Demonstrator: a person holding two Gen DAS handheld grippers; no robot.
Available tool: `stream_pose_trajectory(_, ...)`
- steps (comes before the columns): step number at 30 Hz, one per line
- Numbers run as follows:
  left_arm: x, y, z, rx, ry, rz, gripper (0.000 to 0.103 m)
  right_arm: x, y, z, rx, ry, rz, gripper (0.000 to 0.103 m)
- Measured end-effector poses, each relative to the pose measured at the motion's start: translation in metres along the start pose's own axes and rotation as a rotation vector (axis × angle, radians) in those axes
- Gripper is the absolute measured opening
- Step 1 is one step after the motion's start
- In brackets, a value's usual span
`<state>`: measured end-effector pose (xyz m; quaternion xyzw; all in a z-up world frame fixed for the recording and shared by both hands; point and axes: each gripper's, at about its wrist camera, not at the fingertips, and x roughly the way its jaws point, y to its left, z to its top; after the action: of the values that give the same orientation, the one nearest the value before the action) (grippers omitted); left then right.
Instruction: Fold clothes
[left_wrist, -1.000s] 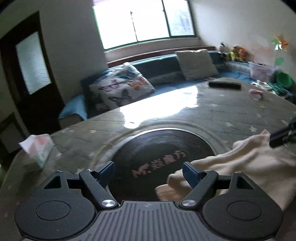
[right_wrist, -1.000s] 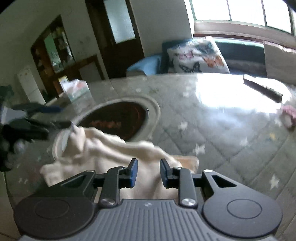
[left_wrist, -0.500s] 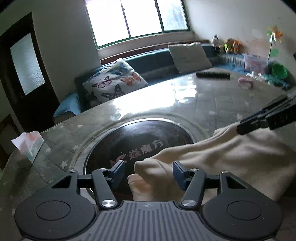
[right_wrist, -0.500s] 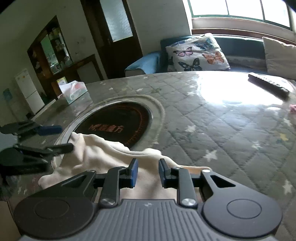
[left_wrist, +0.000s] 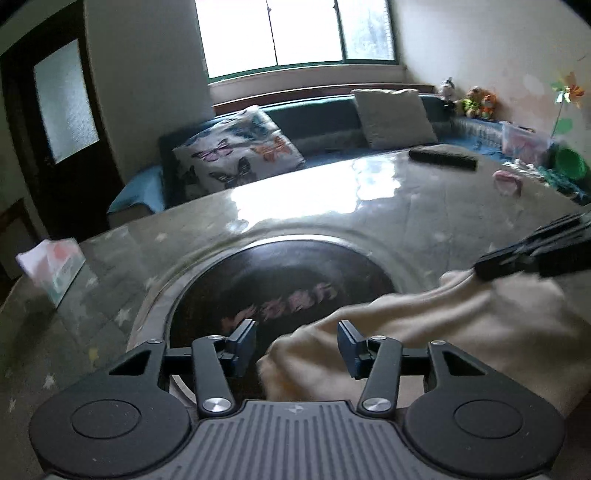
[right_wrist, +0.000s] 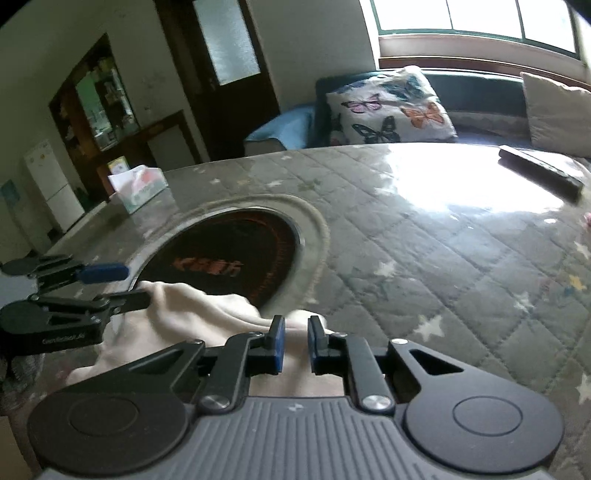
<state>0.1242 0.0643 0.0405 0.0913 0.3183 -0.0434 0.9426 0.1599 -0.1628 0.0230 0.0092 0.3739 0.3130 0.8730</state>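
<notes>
A: Since half a second ago, the left gripper (left_wrist: 296, 348) has opened a little wider, and the cream garment (left_wrist: 461, 328) has sunk lower between its fingers. Both cameras shook, so the frames are a bit blurred.

B: Where is the garment now?

A: It lies crumpled on the near part of the quilted table (right_wrist: 424, 236), and one edge of it covers the rim of the dark round hotplate (left_wrist: 280, 280). The left jaws stand wide around a bunched end of the cloth, and I do not see them pressing it. The right gripper (right_wrist: 296, 341) has its jaws narrow, with a small gap; cloth (right_wrist: 207, 310) sits just behind them, but I cannot tell if they pinch it.

B: Which step is this?

A: I judge it as the taking of two edges before a fold. No fold is made yet.

B: And the next move?

A: The left jaws should close on that bunched end. Then both grippers must lift and pull apart, so the cloth becomes flat. The soft fabric may slip out.
</notes>
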Motion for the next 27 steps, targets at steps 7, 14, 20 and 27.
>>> stream_pose_trajectory(7, 0.032, -0.024, 0.013, 0.058, 0.049, -0.067, 0.026, 0.024, 0.007, 0.002, -0.026, 0.04, -0.011, 0.011)
stream_pose_trajectory(14, 0.052, -0.019, 0.009, 0.05, 0.09, -0.051, 0.026, 0.013, 0.018, 0.006, -0.071, 0.007, -0.007, 0.012)
stream_pose_trajectory(20, 0.048, -0.013, 0.008, 0.021, 0.081, -0.038, 0.028, 0.016, 0.045, 0.001, -0.184, 0.007, 0.021, 0.012)
stream_pose_trajectory(27, 0.012, -0.005, 0.008, -0.002, 0.017, -0.008, 0.029, 0.014, 0.064, -0.01, -0.27, -0.018, -0.013, 0.013)
